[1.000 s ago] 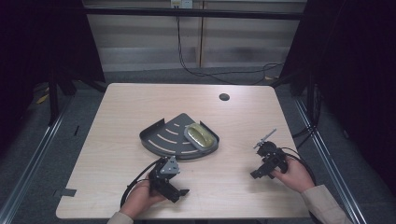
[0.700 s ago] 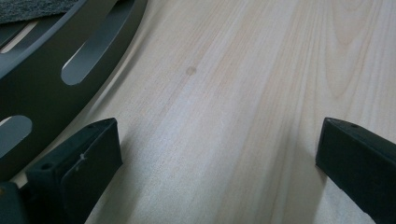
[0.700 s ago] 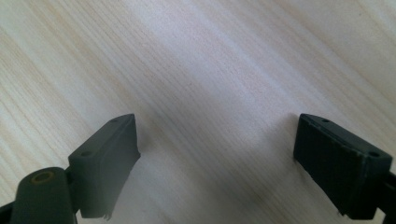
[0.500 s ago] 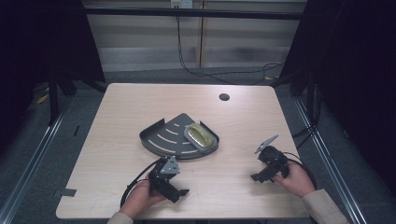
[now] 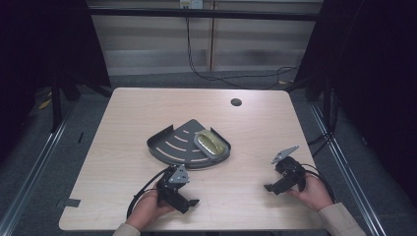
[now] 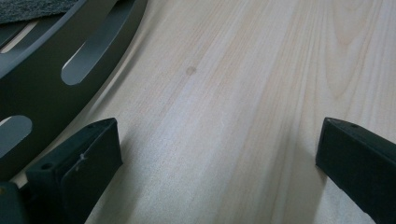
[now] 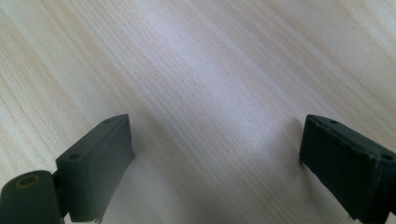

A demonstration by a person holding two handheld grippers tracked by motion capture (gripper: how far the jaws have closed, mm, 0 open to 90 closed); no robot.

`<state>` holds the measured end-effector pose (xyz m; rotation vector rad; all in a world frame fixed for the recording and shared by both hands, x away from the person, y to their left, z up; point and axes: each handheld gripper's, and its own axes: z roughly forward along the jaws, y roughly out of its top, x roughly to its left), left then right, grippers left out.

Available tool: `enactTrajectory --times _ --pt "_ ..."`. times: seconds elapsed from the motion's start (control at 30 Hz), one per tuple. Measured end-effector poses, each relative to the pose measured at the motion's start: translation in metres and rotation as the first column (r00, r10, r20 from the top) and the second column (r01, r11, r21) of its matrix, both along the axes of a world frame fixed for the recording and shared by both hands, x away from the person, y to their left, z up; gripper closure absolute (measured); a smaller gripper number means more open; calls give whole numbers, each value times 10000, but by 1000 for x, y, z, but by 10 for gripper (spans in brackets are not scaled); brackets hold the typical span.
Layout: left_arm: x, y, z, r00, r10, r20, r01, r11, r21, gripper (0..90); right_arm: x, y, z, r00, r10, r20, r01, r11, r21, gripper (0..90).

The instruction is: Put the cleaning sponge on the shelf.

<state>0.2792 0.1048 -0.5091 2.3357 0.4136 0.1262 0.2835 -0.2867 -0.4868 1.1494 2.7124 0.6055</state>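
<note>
Since 1 second ago the right gripper point(image 5: 270, 188) has slid a little toward the table's point(image 5: 147, 108) near edge, its jaws just opening over bare wood; they stand wide apart, holding nothing. Left gripper point(image 5: 193, 202) rests near the front edge, jaws also apart and empty, just beside the dark slotted tray point(image 5: 169, 142). On that tray's right side lies a yellow-green sponge point(image 5: 210, 141). Reaching in, approach the sponge from above, jaws straddling its narrow width. No writing or brand is readable.
</note>
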Motion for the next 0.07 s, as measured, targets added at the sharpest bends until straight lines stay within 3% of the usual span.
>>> enactTrajectory --times 0.07 --pt "0 0 0 10000 2 -2 -2 10000 2 0 1 1 0 10000 -12 -66 11 10000 -74 86"
